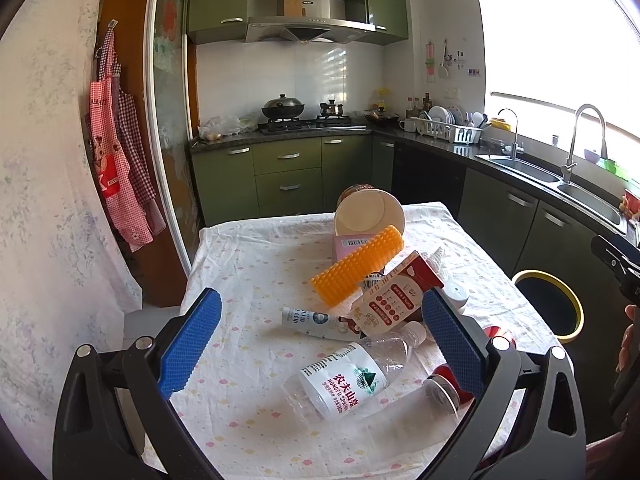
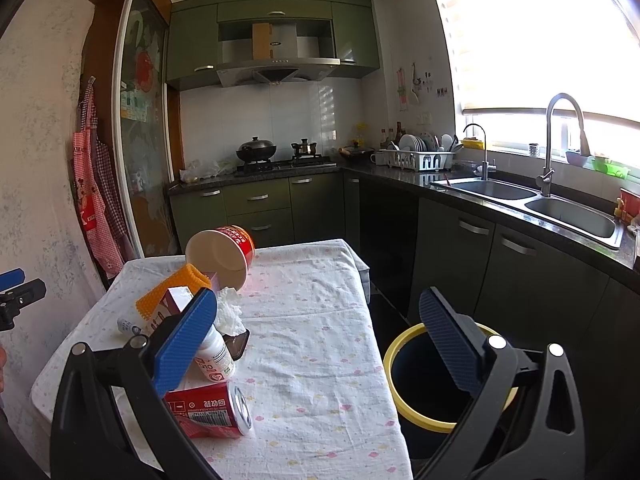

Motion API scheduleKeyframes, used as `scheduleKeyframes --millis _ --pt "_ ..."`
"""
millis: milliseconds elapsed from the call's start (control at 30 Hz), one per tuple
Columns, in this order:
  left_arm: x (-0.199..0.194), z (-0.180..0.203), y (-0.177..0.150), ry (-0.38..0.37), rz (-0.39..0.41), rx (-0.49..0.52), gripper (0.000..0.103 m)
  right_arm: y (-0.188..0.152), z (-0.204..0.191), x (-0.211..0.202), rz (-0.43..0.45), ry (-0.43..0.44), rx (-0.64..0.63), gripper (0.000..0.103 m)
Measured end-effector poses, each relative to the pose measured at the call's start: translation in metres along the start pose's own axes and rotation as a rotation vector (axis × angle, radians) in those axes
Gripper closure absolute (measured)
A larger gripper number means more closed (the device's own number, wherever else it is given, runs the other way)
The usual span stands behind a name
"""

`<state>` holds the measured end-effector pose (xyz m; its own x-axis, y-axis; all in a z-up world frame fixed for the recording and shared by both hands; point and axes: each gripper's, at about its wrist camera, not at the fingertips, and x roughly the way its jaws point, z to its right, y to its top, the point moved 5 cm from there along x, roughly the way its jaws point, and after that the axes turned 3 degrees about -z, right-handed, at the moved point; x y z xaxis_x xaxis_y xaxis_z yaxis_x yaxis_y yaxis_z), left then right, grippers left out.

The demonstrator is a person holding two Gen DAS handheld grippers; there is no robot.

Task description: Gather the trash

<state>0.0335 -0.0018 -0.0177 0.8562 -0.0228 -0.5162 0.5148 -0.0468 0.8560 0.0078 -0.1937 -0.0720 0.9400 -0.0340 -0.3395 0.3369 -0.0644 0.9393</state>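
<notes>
Trash lies on a cloth-covered table [image 1: 248, 264]: a clear water bottle [image 1: 348, 376], a red and white carton [image 1: 394, 300], a small white tube [image 1: 316, 322], an orange spiky roller [image 1: 356, 266], a tipped paper noodle bowl [image 1: 370, 210] and a red can [image 2: 212, 410]. My left gripper [image 1: 320, 336] is open above the bottle, empty. My right gripper [image 2: 316, 344] is open and empty over the table's right edge, beside the can, a white pill bottle [image 2: 216, 354] and crumpled tissue [image 2: 230, 312]. A black bin with a yellow rim [image 2: 436, 376] stands on the floor to the right of the table.
Green kitchen cabinets [image 2: 260, 204] and a stove with a wok [image 2: 256, 150] stand behind the table. A black counter with a double sink [image 2: 532, 200] runs along the right. Aprons [image 1: 116, 168] hang on the left wall.
</notes>
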Motion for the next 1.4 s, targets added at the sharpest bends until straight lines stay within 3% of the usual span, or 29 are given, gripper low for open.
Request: scheduleKeyframes --millis 1400 --pt "0.002 0.003 -0.002 -0.008 -0.007 0.007 0.004 -0.011 0.004 0.01 -0.008 -0.006 0.015 0.006"
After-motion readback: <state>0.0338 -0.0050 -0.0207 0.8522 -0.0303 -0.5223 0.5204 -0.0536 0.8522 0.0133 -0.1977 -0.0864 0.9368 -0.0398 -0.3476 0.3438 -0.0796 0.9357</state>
